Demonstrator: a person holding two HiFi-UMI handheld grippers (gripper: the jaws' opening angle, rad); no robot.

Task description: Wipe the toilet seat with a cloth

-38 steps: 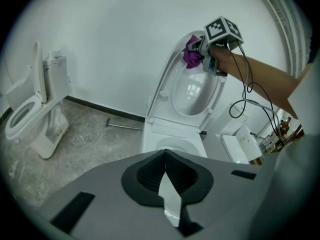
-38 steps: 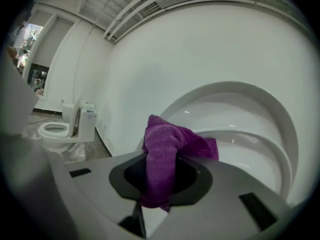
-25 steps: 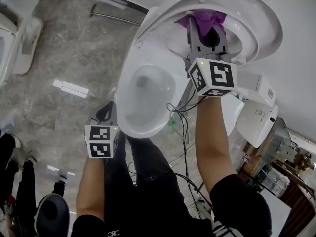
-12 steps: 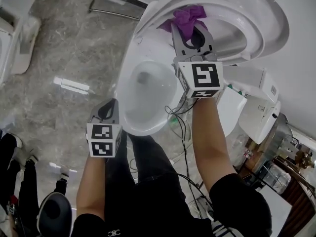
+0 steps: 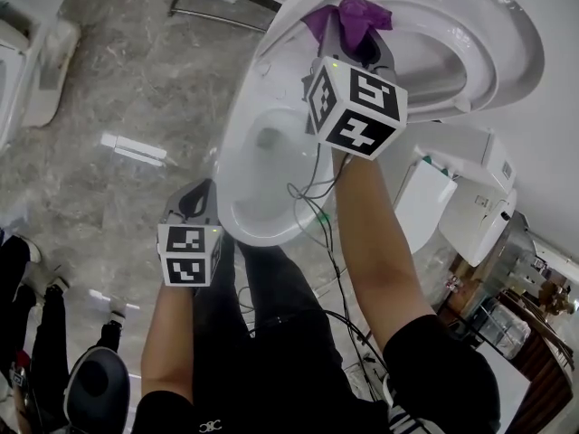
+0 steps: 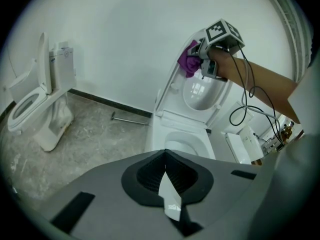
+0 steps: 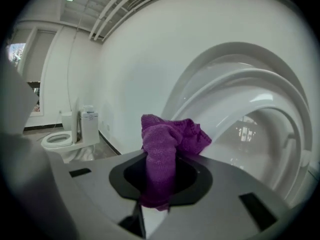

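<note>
Head view: the right gripper has slid left along the raised toilet seat and rolled over. That arm is stretched out, with the purple cloth at the seat's left edge. The left gripper hasn't budged and sits low beside the toilet bowl.

Left gripper view: its fingers are pressed together, with nothing in them.

Right gripper view: its fingers are pinching the cloth.
</note>
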